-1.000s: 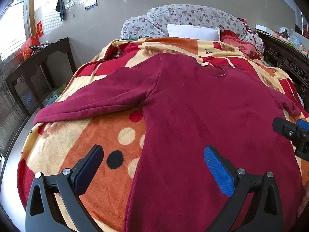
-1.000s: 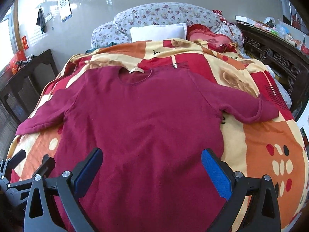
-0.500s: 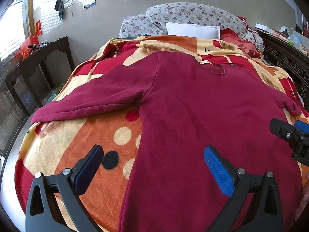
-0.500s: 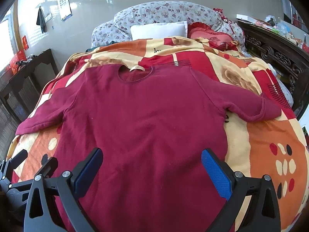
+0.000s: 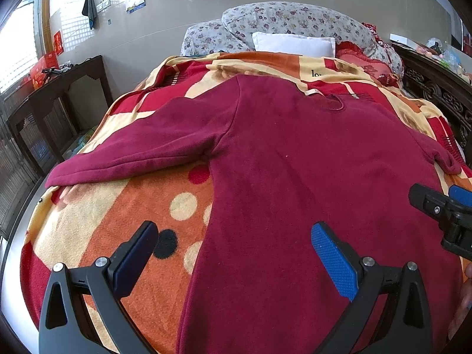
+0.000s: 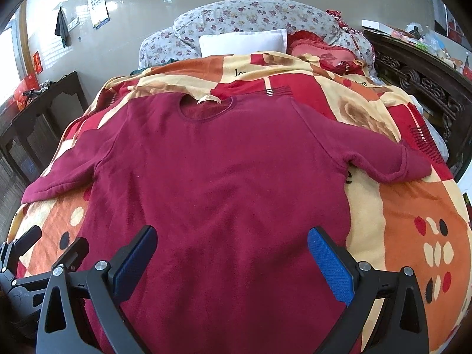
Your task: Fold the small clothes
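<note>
A dark red long-sleeved sweater (image 5: 295, 159) (image 6: 218, 171) lies flat on the bed, neck hole away from me, both sleeves spread out to the sides. My left gripper (image 5: 233, 250) hovers open over the sweater's lower left edge, one finger over the blanket and one over the cloth. Over the lower middle of the sweater my right gripper (image 6: 231, 250) is open, holding nothing. The right gripper (image 5: 442, 209) also shows at the right edge of the left wrist view, and the left gripper (image 6: 44, 253) at the lower left of the right wrist view.
An orange, red and cream patterned blanket (image 6: 413, 221) covers the bed. Floral pillows (image 6: 253, 17), a white pillow (image 6: 242, 41) and a red cushion (image 6: 318, 50) lie at the far end. A dark wooden table (image 5: 53, 100) stands left; a carved wooden headboard (image 6: 427, 82) runs along the right.
Both grippers have drawn back slightly toward the sweater's hem and stayed open. The sweater has not moved.
</note>
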A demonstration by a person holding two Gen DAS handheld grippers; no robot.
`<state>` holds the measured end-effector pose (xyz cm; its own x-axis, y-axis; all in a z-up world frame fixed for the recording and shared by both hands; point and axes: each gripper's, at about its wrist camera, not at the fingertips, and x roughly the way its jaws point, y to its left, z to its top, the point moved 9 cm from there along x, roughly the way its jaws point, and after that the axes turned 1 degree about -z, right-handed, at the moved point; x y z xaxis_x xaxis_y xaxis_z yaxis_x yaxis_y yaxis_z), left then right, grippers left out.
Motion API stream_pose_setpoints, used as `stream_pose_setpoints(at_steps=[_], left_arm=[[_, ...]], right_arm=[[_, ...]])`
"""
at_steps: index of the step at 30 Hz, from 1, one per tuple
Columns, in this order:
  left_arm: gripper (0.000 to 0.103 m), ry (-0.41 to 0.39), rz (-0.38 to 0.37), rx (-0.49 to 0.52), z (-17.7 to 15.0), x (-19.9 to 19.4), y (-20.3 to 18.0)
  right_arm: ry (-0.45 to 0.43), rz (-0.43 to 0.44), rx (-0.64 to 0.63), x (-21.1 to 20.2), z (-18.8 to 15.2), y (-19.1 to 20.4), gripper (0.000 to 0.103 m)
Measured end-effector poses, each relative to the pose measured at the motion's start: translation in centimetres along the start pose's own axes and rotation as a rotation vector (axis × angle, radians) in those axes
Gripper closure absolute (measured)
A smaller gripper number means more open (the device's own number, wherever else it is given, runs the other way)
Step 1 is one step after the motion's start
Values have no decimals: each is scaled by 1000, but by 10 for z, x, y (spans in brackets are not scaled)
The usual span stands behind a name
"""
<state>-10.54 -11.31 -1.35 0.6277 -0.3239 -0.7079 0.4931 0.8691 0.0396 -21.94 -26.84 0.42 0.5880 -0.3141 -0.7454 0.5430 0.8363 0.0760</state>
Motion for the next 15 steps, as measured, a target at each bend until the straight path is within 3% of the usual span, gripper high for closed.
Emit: stream_pose_setpoints(at_steps=[15], left_arm=[[0,6,1,-16,4,4,1]], right_arm=[[14,0,-30,8,3,10,0]])
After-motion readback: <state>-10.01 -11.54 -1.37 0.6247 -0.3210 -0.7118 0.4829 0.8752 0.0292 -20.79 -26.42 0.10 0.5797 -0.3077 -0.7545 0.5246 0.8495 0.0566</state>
